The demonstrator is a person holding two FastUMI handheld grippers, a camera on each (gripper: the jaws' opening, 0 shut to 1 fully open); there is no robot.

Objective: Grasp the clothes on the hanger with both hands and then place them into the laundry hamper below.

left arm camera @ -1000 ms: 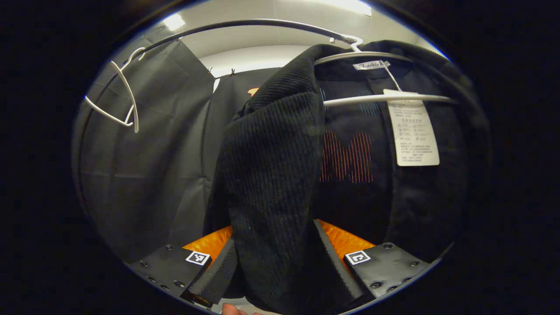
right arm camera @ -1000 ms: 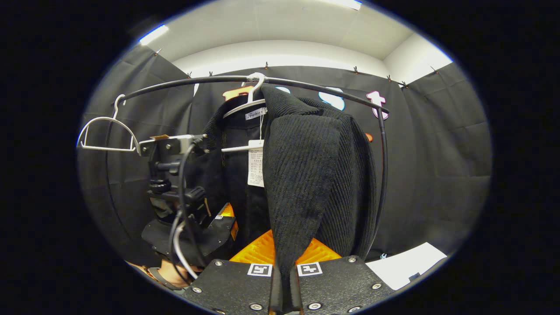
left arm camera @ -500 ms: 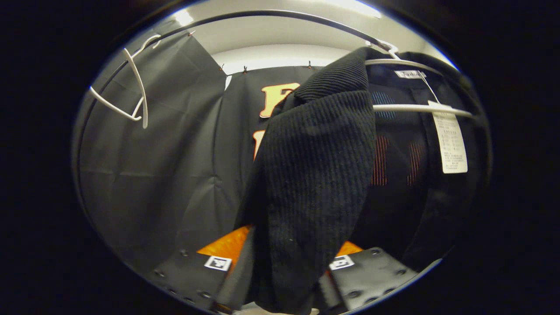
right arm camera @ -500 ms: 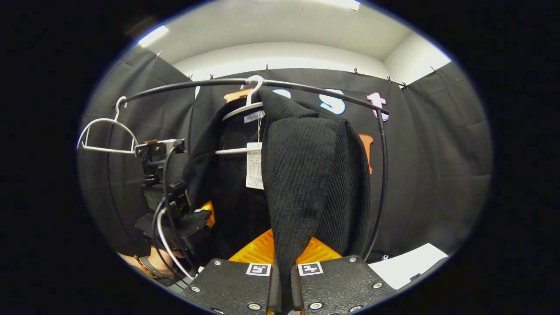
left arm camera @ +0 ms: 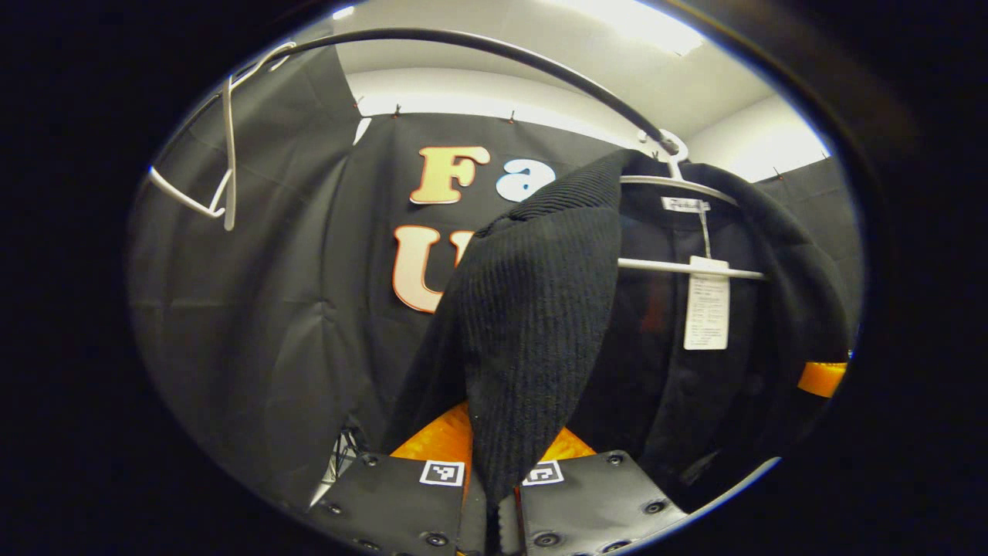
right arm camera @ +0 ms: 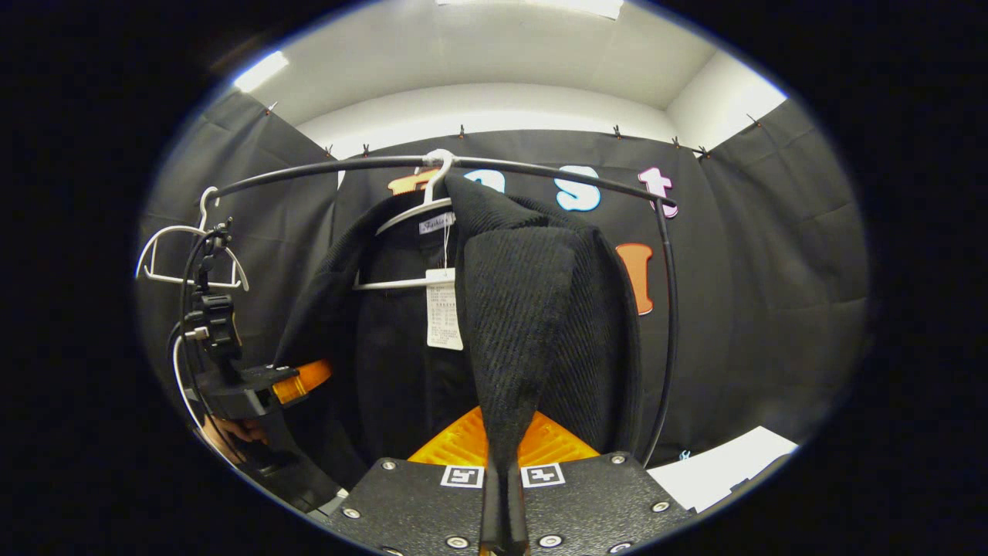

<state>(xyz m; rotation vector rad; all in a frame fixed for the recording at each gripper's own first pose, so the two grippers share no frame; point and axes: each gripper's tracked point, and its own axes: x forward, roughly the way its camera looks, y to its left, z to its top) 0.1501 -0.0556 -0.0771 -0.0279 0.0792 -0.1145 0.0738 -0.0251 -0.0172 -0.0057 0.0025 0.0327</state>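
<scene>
A black ribbed-knit garment (right arm camera: 532, 309) hangs on a white wire hanger (right arm camera: 417, 212) from the curved black rail (right arm camera: 540, 166) at twelve o'clock. The right gripper (right arm camera: 503, 494) pinches one front panel; the left gripper (left arm camera: 498, 502) clamps the other panel's tapering edge.

Lighting is overhead: a ceiling panel (left arm camera: 648, 19) glares to white in the left gripper view, and a ceiling strip (right arm camera: 260, 71) burns out in the right gripper view. The upper white wall is bright; the lower scene is dim. The jacket (right arm camera: 525, 309) shows rib texture in front, while its inner folds sink into shadow. Focus is fair centrally. Fisheye distortion bows the rail (right arm camera: 463, 164), and the edges soften and darken.
</scene>
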